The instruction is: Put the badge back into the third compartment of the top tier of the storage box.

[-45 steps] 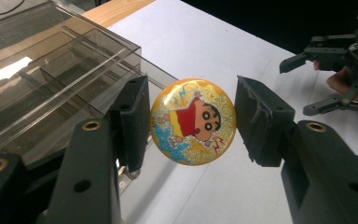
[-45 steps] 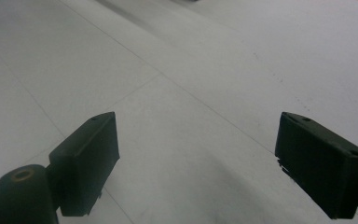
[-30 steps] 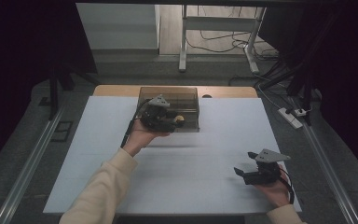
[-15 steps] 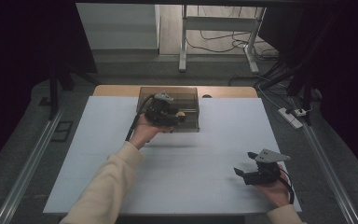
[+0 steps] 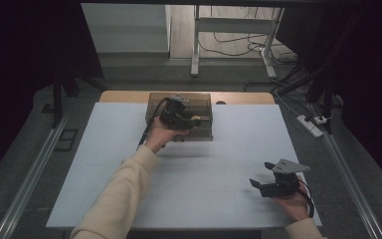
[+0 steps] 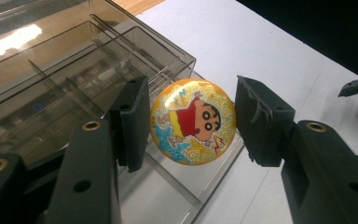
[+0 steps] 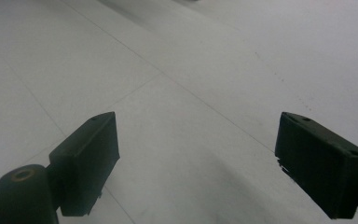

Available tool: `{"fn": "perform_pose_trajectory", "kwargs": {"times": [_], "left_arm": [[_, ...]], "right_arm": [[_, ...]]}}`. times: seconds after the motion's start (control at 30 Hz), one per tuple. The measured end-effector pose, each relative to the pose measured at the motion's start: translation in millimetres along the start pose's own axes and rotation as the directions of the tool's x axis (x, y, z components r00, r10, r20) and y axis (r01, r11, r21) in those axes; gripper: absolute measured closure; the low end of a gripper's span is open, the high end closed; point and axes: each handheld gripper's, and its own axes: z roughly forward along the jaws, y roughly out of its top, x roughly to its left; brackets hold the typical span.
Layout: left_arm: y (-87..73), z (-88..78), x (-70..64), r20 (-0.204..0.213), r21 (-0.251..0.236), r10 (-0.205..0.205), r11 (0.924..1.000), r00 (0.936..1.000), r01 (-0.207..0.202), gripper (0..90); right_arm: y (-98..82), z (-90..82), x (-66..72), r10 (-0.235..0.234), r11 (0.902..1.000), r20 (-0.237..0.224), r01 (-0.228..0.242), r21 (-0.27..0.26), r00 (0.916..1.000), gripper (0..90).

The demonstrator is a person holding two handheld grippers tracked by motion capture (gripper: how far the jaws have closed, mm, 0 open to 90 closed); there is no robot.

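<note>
Orange badge (image 6: pixel 193 121): round and glittery, printed with a cartoon child in a red shirt among blue patches and small lightning marks. It carries no readable lettering.
Badge position: between the jaws of the left gripper (image 6: pixel 191 123), above the near right corner of the box (image 6: pixel 65 70). From the high view it is only a yellow speck (image 5: pixel 197 118) at the gripper's tip.
Left gripper state (image 5: pixel 195 118): both jaws meet the badge's rim, one on each side, and the badge hangs clear of the table between them.
Box (image 5: pixel 201 102): smoke-tinted clear plastic, divided by thin walls into several compartments, at the far middle of the table. A light reflection on its top hides part of the inside, and the left gripper view cuts off its left end.
Right gripper state (image 5: pixel 259 174): jaws spread wide with nothing between them, low over the near right of the sheet. The right gripper view (image 7: pixel 198 158) shows bare white surface between its jaws.
White sheet (image 5: pixel 219 169): covers the table. A strip of wooden tabletop (image 5: pixel 124 97) shows at its far edge.
Hands: the left hand (image 5: pixel 160 137), in a cream sleeve (image 5: pixel 119 194), reaches to the box. The frame's near edge partly cuts off the right hand (image 5: pixel 293 204).
Dark shape (image 6: pixel 356 86): at the right edge of the left gripper view, too cropped to identify.
Surroundings: a power strip (image 5: pixel 311 125) lies on the floor to the right. The far corners are too dark to make out.
</note>
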Motion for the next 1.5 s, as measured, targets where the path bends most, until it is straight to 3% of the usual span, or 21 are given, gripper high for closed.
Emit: {"fn": "perform_pose_trajectory", "kwargs": {"times": [0.6, 0.93, 1.2, 1.5], "left_arm": [[0.9, 18.8, -5.1, 0.003, 0.040, 0.010, 0.9991, 0.9999, -0.010, 46.6], [0.4, 18.5, -6.9, 0.013, 0.041, 0.019, 0.9990, 0.9997, -0.019, 45.4], [1.3, 12.1, -10.2, 0.015, 0.034, 0.038, 0.9987, 0.9992, -0.038, 33.1], [-1.3, 4.8, -13.7, 0.010, 0.034, 0.059, 0.9977, 0.9982, -0.059, 30.1]], "right_arm": [[-0.2, 0.2, -0.3, 0.000, 1.0000, -0.003, 0.000, 0.003, 1.0000, 13.5], [-0.4, 0.9, 0.0, 0.000, 1.0000, -0.004, 0.000, 0.003, 1.0000, 13.5], [-0.5, 0.9, -0.3, 0.000, 1.0000, -0.003, 0.000, 0.004, 1.0000, 13.5], [-0.6, 0.7, -0.2, 0.000, 1.0000, -0.002, 0.000, 0.004, 1.0000, 13.5]]}}
